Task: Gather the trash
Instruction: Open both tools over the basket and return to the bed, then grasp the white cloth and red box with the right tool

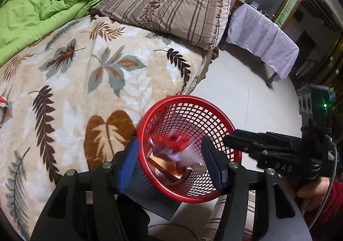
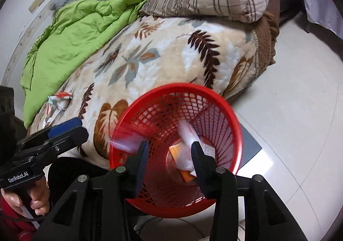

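Beside the leaf-pattern blanket (image 2: 171, 52), both grippers (image 1: 171, 159) (image 2: 169, 155) stand open and empty over the red mesh basket (image 2: 227, 112); the crumpled wrapper (image 2: 60, 99) looks light and soft, so pinch its raised fold.

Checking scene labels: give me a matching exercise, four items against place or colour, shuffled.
Items:
1. basket
2. quilt
3. crumpled wrapper
4. striped pillow

Descriptions:
A. bright green, bunched on the bed
B. red mesh, on the floor by the bed
C. at the head of the bed
D. lying on the leaf-print blanket

Pairs: 1-B, 2-A, 3-D, 4-C
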A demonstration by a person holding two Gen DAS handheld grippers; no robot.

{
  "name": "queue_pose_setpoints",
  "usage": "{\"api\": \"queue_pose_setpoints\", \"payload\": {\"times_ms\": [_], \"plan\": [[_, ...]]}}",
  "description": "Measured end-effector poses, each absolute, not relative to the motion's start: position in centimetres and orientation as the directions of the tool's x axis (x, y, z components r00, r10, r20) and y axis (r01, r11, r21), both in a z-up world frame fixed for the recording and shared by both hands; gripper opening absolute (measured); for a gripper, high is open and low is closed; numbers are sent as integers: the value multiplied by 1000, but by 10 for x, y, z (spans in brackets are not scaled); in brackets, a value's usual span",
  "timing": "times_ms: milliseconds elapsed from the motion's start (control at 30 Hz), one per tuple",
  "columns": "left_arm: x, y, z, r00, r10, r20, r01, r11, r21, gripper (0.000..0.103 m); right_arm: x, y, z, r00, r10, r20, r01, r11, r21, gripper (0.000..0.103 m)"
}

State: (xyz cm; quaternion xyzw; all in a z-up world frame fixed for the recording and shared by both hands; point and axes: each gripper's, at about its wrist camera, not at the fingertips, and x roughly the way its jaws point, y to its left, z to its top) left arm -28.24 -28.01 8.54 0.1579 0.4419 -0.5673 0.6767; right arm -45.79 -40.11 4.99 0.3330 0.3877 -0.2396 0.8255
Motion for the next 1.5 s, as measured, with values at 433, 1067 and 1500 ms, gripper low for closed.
{"api": "queue_pose_setpoints", "payload": {"times_ms": [433, 1067, 1500], "plan": [[-200, -177, 119, 244, -645, -725, 770, 583, -260, 59, -351, -348, 77, 698, 26, -716, 415, 799, 435, 45], [-68, 29, 94, 493, -440, -751, 311, 895, -320, 59, -146, -212, 80, 659, 224, -718, 26, 947, 319, 51], [-18, 49, 59, 460, -414, -786, 193, 910, -366, 59, -39, -214, 48, 657, 158, -737, 98, 952, 291, 68]]}}
